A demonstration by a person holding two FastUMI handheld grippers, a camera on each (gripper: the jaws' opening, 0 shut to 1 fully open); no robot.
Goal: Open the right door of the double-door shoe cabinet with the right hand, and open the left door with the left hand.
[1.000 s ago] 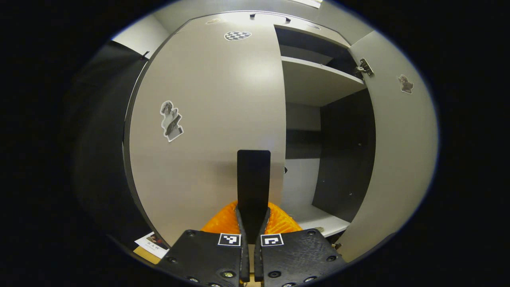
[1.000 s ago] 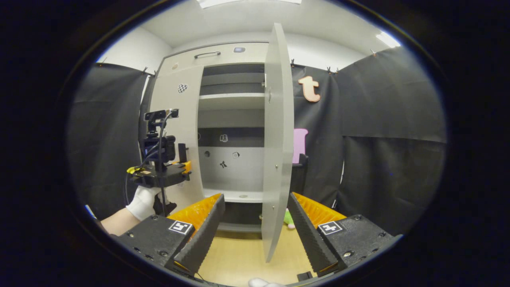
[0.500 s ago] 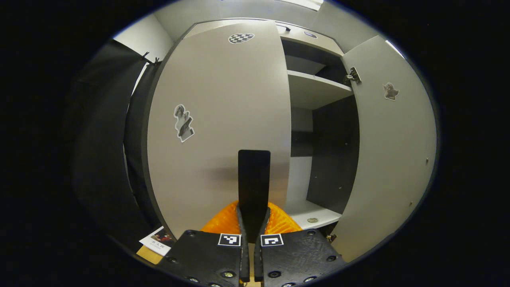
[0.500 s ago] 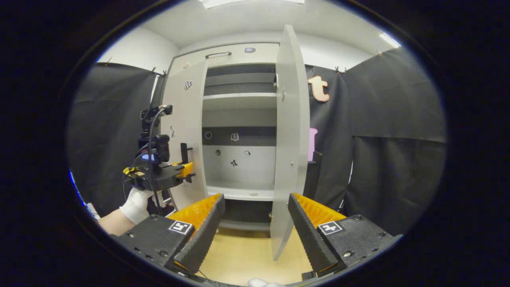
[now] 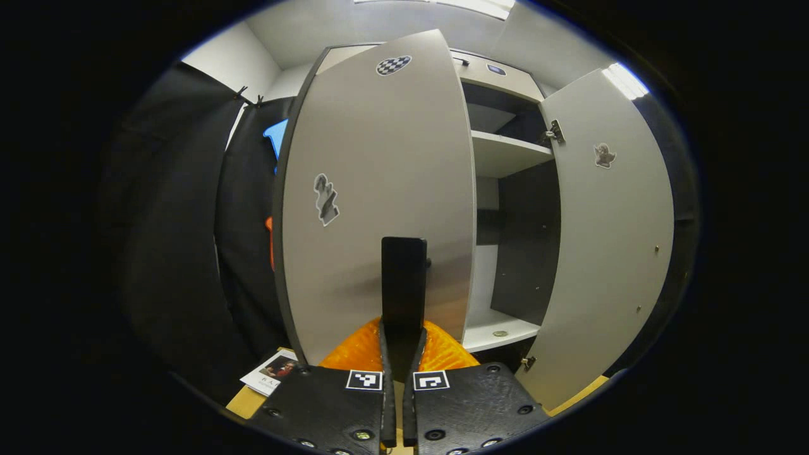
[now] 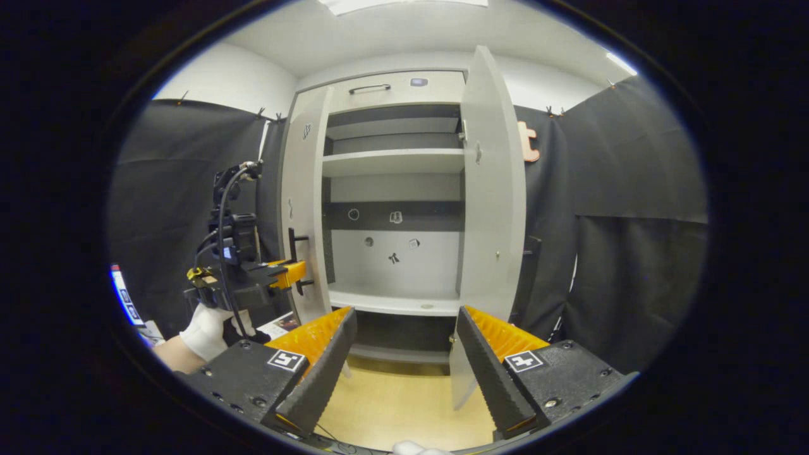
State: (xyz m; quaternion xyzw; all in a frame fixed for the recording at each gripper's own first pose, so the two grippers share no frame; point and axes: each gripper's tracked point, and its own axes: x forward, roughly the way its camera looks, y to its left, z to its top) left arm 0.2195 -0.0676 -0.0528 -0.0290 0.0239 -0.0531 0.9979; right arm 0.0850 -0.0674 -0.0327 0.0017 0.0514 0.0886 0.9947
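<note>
Right door swung wide, right gripper released; left gripper clamps handle, left door partway out from cabinet

Left door and right door flanking the shelves.

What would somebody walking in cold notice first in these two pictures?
Probably the tall pale shoe cabinet standing open in the middle of the right gripper view, its bare shelves on show. The right door is swung wide, with the right gripper open and apart from it. At the left, a gloved hand holds the left gripper shut on the dark handle of the left door, which stands part open.
</note>
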